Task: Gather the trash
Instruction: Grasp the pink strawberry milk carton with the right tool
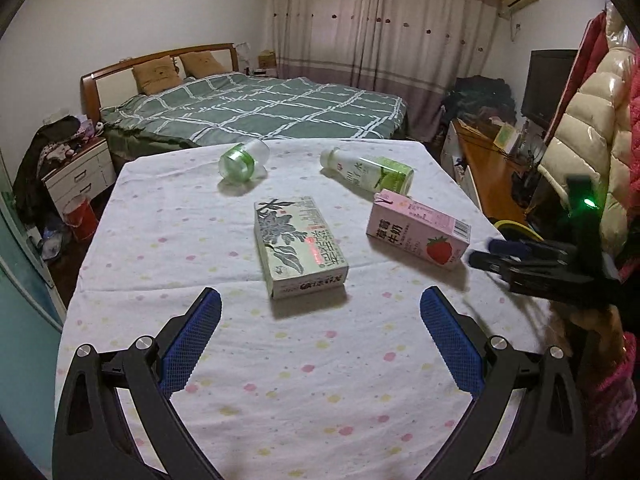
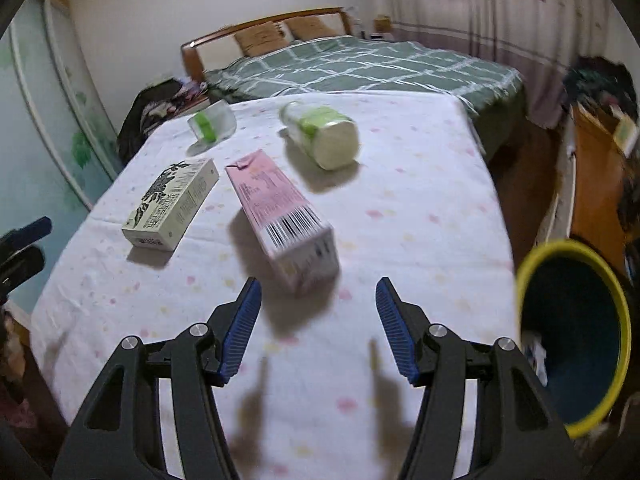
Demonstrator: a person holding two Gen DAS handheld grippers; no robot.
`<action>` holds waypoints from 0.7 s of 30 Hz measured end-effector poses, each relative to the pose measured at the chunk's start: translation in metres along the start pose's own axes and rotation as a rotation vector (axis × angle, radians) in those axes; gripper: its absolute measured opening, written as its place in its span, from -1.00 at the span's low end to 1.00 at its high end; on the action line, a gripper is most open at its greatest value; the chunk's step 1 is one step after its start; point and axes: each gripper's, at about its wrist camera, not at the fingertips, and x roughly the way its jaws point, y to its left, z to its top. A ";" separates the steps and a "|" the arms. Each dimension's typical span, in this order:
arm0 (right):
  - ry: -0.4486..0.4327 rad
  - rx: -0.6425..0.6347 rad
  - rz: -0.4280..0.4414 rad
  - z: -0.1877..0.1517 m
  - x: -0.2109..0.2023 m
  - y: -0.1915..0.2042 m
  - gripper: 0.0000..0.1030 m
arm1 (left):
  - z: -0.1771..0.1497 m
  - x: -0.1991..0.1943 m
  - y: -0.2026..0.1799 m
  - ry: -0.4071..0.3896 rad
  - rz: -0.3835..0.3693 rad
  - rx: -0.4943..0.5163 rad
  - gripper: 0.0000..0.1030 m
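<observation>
Four pieces of trash lie on the counter (image 1: 288, 380), which is covered with a white spotted cloth, and none of them is picked up yet. Both grippers are empty. The left gripper (image 1: 320, 300) has its jaws wide apart and hangs above the counter just before the green tea box (image 1: 298, 246). The right gripper (image 2: 318, 292) is also open, a little less wide, and it points down at the near end of the pink milk carton (image 2: 280, 216), which lies on its side in the middle of the counter.

The step in hand seems to be the first grasp, and the pink carton looks like the target of the right gripper. To do it well, the jaws should come down on both long sides of the carton, across its narrow width, so the pads press on flat faces and the carton does not turn away. The bin (image 2: 576, 332), blue inside with a yellow rim, stands beside the counter on the right, near this gripper, so the way to it is short. The left gripper can take the tea box in the same manner, but the two should not cross.

Counted: one tea box, one pink milk carton, one white bottle (image 1: 372, 172) with a green label, one clear plastic bottle (image 1: 242, 160) lying at the far side, and one bin.
</observation>
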 end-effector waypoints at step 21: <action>0.053 -0.056 0.084 0.020 0.044 0.048 0.04 | -0.005 0.006 0.004 0.021 -0.026 -0.024 0.90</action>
